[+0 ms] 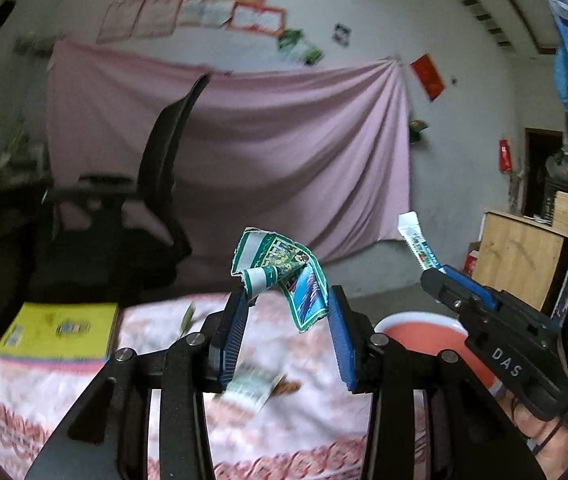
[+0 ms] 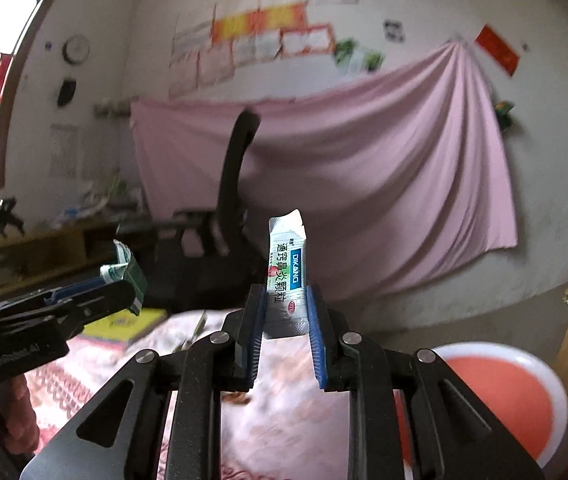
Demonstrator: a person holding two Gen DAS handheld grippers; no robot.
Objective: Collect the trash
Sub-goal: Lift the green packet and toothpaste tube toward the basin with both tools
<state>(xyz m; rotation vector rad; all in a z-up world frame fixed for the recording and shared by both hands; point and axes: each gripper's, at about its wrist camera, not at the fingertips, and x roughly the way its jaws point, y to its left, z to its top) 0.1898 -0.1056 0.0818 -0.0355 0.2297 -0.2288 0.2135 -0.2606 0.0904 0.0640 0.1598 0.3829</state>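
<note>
The right claw [image 2: 286, 312] grips a white sachet [image 2: 287, 268] by its lower end. The sachet stands nearly upright, its long axis running up from the pads, torn top leaning slightly right. In the left wrist view the same sachet [image 1: 418, 242] sticks up and to the left out of the right claw [image 1: 442, 274].

The left claw [image 1: 288, 308] has its pads apart, and a crumpled green wrapper [image 1: 279, 270] sits at their tips. The wrapper touches the left pad and curls over toward the right one, one corner hanging down between them. Whether it is truly pinched I cannot tell. From the right wrist view the left claw [image 2: 123, 284] shows side-on with the wrapper [image 2: 123, 272] at its tip.

Below both claws lies a counter covered in a pink patterned cloth [image 1: 304, 420]. More scraps [image 1: 251, 388] lie blurred on it, and a yellow book [image 1: 57, 332] rests at its far left corner. A red basin [image 2: 500, 396] with a white rim sits to the right, near the right claw.

Behind stand a black chair [image 1: 155, 200], a pink sheet [image 2: 364, 184] pinned across a grey wall, and papers [image 2: 259, 40] stuck above it.
</note>
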